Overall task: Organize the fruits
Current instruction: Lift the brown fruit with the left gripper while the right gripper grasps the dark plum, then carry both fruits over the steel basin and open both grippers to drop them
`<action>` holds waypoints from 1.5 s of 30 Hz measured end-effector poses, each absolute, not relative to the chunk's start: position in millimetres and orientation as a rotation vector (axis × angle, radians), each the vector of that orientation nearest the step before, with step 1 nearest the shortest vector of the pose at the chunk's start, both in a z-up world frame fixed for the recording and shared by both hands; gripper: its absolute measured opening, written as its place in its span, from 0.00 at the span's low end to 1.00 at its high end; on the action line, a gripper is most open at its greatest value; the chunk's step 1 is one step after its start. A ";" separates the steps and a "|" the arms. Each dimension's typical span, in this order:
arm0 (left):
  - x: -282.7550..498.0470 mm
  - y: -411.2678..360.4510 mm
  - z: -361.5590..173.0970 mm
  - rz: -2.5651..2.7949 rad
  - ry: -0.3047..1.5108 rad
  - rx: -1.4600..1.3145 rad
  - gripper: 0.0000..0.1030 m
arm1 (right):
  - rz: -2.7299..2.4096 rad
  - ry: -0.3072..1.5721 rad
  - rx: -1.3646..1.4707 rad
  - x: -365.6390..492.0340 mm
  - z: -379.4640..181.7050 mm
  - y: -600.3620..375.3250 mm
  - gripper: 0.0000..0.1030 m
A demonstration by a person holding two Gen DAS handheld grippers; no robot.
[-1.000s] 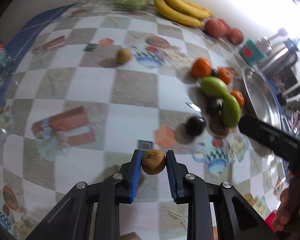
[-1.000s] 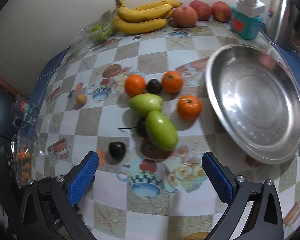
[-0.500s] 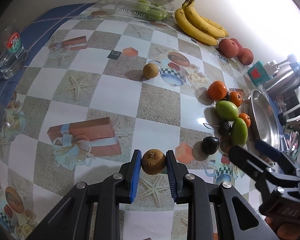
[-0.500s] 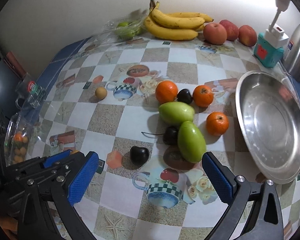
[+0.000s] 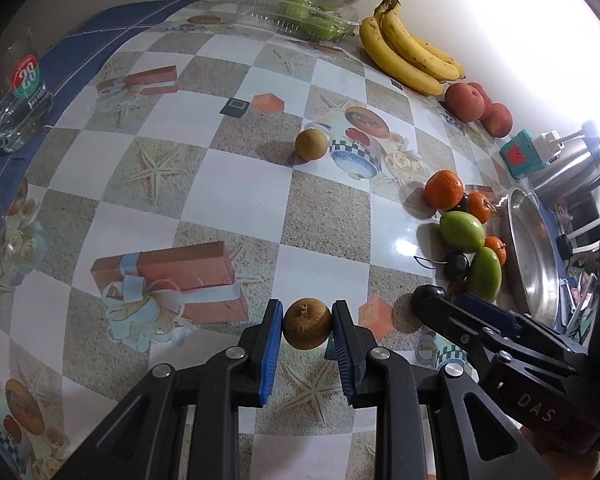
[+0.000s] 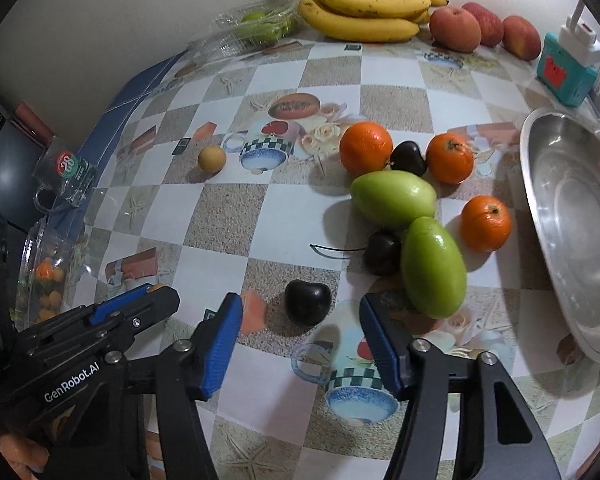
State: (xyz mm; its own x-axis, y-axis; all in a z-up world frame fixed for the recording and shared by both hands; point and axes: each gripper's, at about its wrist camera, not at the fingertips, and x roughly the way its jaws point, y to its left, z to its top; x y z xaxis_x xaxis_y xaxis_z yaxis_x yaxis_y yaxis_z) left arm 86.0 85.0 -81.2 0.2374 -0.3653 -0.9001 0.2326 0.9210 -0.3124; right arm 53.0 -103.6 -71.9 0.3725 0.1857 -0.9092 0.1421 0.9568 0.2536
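Note:
My left gripper (image 5: 307,330) is shut on a small brown round fruit (image 5: 307,329), held above the patterned tablecloth. A second brown fruit (image 5: 311,143) lies farther back; it also shows in the right wrist view (image 6: 211,158). My right gripper (image 6: 300,328) is open, its blue pads on either side of a dark plum (image 6: 307,302) without touching it. Beyond it lie two green mangoes (image 6: 393,199), three oranges (image 6: 365,146) and two more dark fruits (image 6: 408,158). The left gripper's tip (image 6: 140,306) shows at the lower left of the right wrist view.
A steel dish (image 6: 576,232) lies at the right. Bananas (image 6: 364,8), apples (image 6: 456,29) and a clear box of green fruit (image 6: 256,28) line the wall. A teal box (image 6: 566,66), a glass mug (image 6: 62,176) and a bag of small oranges (image 6: 46,280) stand around.
Both grippers pulled back and left from the fruit cluster. The right gripper's jaws have narrowed and now frame the dark plum. The left still holds the brown fruit.

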 end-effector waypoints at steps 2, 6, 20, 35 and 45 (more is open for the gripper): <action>87.0 85.5 -81.6 -0.410 1.267 -0.125 0.26 | 0.032 1.210 0.319 55.2 -76.2 -102.9 0.47; 89.4 85.9 -83.8 -0.407 1.272 -0.132 0.26 | 0.027 1.222 0.327 58.4 -81.5 -102.9 0.41; 91.9 83.2 -81.4 -0.391 1.273 -0.123 0.26 | 0.015 1.231 0.359 58.2 -84.3 -108.9 0.27; 94.6 78.2 -57.1 -0.342 1.267 -0.133 0.26 | 0.077 1.145 0.462 48.6 -54.6 -119.5 0.27; 117.0 32.5 -20.9 -0.327 1.252 -0.162 0.26 | -0.001 1.053 0.500 51.9 -21.5 -148.3 0.27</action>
